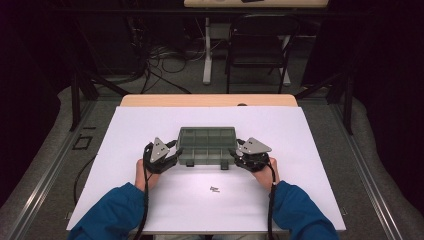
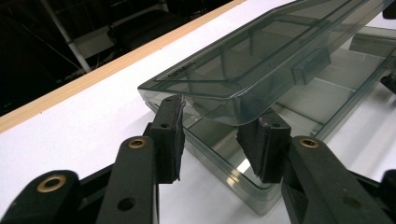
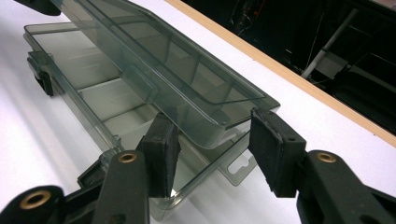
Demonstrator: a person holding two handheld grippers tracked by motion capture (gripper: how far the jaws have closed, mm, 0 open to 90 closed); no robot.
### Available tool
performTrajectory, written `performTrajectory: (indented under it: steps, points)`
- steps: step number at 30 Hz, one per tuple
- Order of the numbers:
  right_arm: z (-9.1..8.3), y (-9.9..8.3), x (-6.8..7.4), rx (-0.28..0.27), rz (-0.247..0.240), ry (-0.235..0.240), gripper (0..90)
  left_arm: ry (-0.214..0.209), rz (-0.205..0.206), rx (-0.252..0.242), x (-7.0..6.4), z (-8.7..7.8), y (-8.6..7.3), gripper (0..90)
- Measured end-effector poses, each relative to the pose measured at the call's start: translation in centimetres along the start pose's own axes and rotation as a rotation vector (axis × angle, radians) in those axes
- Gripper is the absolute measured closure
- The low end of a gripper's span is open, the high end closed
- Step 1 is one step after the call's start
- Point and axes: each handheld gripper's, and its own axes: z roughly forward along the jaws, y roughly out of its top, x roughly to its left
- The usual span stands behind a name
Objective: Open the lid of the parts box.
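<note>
Lifting the lid (image 2: 261,56) of a clear grey box (image 1: 206,145) with 2 tools, 1 at each end. Sitting in the middle of the white tabletop (image 1: 150,125), right in front of the person's hands. Lid already up a little at the front, with a gap showing over the tray (image 3: 88,93) and its small empty cubbies. Probably opening, though closing would look the same, so hard telling which. Lid not yet swung all the way back, so most of the job looking not done.

Left tool (image 1: 161,156) reaching in at the box's left end, jaws part open, 1 pad (image 2: 169,135) outside the lid's corner and 1 tucked under its edge. Looking like touching, not squeezing tight.

Right tool (image 1: 250,155) doing the same at the right end, jaws a bit wider, 1 pad (image 3: 273,149) out past the lid's corner, the other under the lid. Holding nothing tight.

Lying near the person: 1 tiny dark bit (image 1: 214,189) on the tabletop, too small for telling what.
</note>
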Motion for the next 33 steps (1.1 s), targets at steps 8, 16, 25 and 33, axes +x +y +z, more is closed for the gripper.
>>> performTrajectory:
  steps: [8,16,25,33]
  points:
    - [0.2,0.3,-0.6,-0.023,0.02,-0.007,57.1,0.009,-0.005,-0.008,0.2,0.1,0.2,63.5]
    - [0.4,0.4,-0.9,-0.028,0.033,-0.019,60.9,0.016,-0.003,-0.014,0.5,0.3,0.4,65.7]
    - [0.4,0.5,-1.1,-0.036,0.039,-0.034,65.7,0.025,-0.002,-0.022,1.0,0.6,0.7,69.0]
    - [0.5,0.8,-1.6,-0.041,0.063,-0.031,69.4,0.03,0.005,-0.029,1.3,0.8,1.0,70.7]
